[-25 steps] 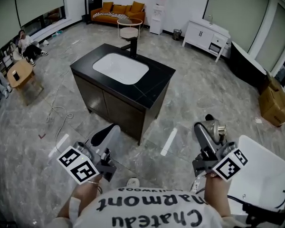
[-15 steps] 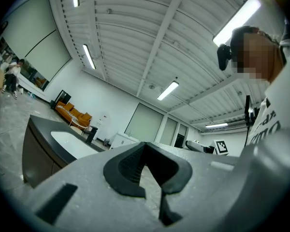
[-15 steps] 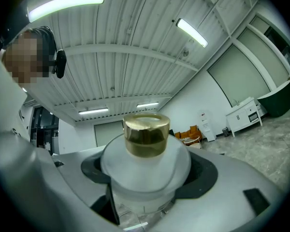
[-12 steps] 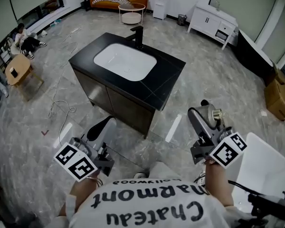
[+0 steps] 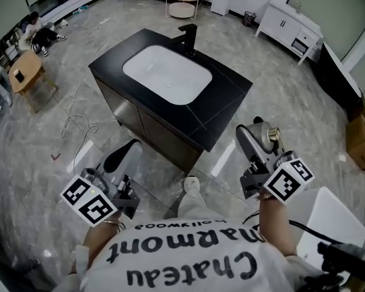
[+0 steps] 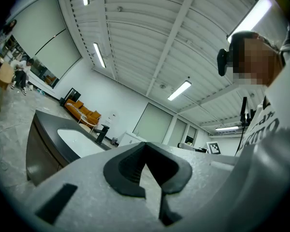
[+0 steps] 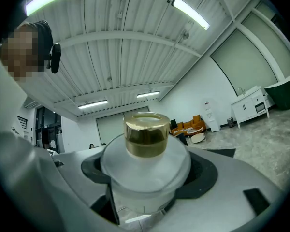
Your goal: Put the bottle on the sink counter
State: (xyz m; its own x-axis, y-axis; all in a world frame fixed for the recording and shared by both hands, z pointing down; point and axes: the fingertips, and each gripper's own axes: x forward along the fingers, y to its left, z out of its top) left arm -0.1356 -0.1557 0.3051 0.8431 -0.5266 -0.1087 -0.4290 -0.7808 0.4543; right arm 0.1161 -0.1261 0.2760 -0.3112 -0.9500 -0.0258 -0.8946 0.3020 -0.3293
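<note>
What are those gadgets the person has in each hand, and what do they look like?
The left gripper and the right gripper look alike. Each has a speckled light grey plastic body ending in two jaws lined with dark ribbed pads. Each also has a marker cube at the hand end, printed with black-and-white squares. The person wears a white top with black lettering.

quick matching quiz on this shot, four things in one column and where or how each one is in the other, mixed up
1 bottle
2 faucet
3 basin
4 left gripper

A white, sunk in the black counter
B jaws together, nothing between
C held in the right gripper
D black, at the basin's far edge

Pairs: 1-C, 2-D, 3-A, 4-B
</note>
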